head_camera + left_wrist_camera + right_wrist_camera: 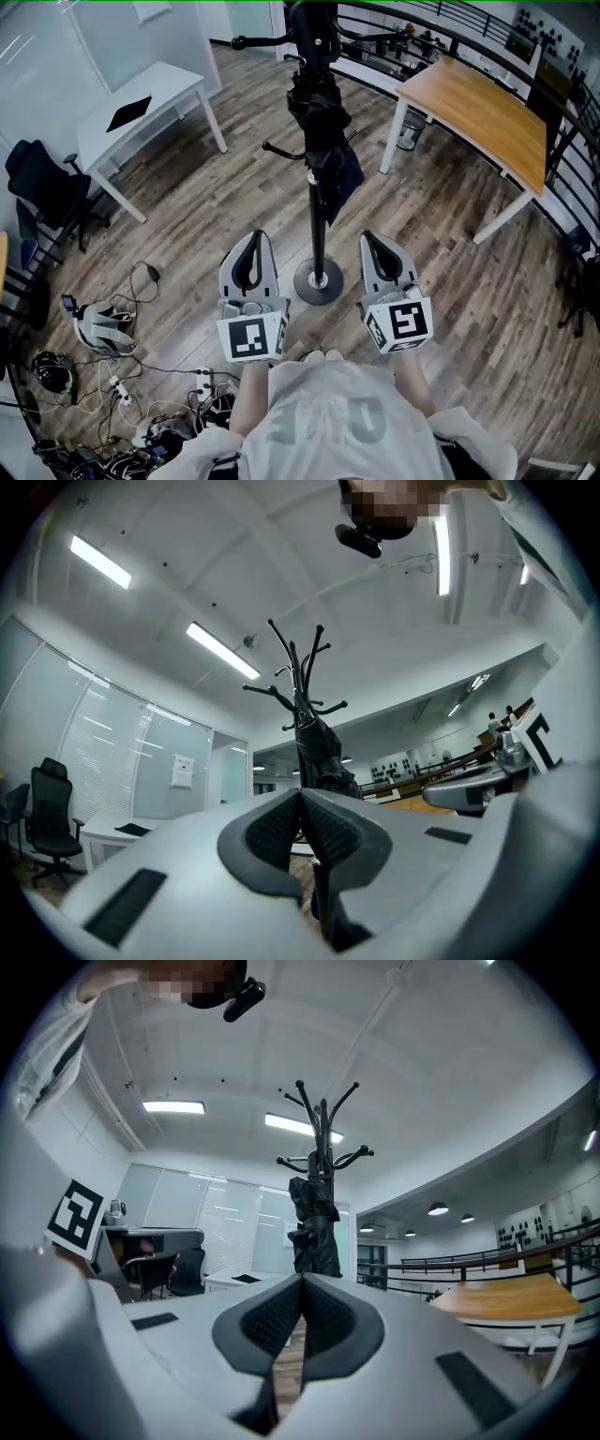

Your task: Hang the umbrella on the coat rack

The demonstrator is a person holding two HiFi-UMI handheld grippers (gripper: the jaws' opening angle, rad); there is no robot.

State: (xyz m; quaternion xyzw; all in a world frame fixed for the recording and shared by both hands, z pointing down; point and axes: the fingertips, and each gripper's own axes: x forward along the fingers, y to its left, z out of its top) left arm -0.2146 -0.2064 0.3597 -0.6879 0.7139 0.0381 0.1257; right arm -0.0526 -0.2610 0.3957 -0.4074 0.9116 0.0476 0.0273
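A black folded umbrella (323, 131) hangs on the black coat rack (317, 211), whose round base (319, 281) stands on the wood floor. In the left gripper view the umbrella (323, 752) hangs below the rack's hooks (295, 658); in the right gripper view the umbrella (314, 1227) does too. My left gripper (251, 242) is shut and empty, left of the base. On the base's right my right gripper (373, 240) is also shut and empty. Both are held low, apart from the rack. The left tips (300, 794) and right tips (302, 1281) meet.
A white desk (141, 112) stands at the back left, a wooden table (478, 112) at the back right. A black office chair (47, 187) is at the left. Cables, a headset and a helmet (103, 328) lie on the floor at lower left. A railing (525, 56) runs behind.
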